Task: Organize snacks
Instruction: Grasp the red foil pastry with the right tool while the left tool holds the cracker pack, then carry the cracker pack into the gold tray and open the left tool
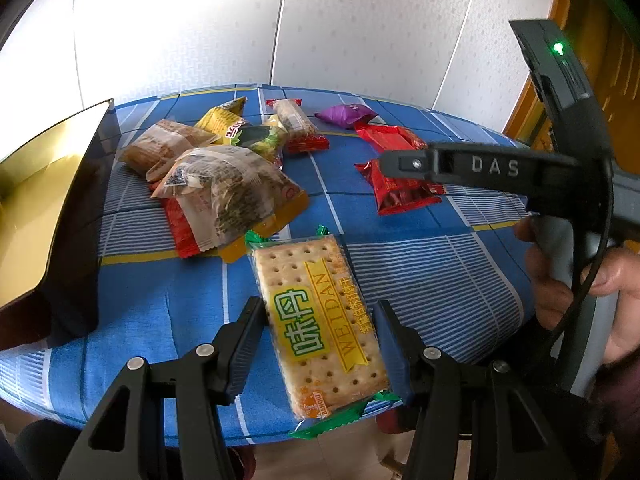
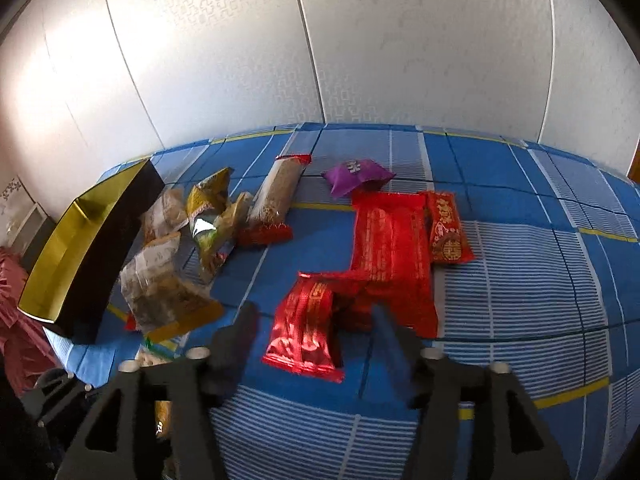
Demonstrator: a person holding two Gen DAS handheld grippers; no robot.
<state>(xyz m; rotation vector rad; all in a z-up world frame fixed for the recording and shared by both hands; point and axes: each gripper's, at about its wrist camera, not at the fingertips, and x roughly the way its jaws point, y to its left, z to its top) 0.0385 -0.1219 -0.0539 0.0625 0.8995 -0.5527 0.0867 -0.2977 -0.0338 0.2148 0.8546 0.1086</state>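
Note:
A cracker packet (image 1: 316, 320) with green ends and a yellow label sits lengthwise between the blue pads of my left gripper (image 1: 320, 336), which is shut on it near the table's front edge. In the right wrist view a shiny red packet (image 2: 304, 332) lies on the blue checked cloth between the fingers of my right gripper (image 2: 312, 340). That gripper stands open, its pads clear of the wrapper. A black box (image 1: 80, 220) (image 2: 108, 256) with a gold inside stands open at the left. One of the right gripper's fingers (image 1: 472, 166) reaches over the red packets in the left wrist view.
A heap of clear, yellow and brown snack bags (image 1: 224, 184) (image 2: 172, 280) lies beside the box. A purple bag (image 2: 356, 176) and two more red packets (image 2: 390, 248) lie further back. A person's hand (image 1: 580, 288) holds the right gripper. A wall stands behind the table.

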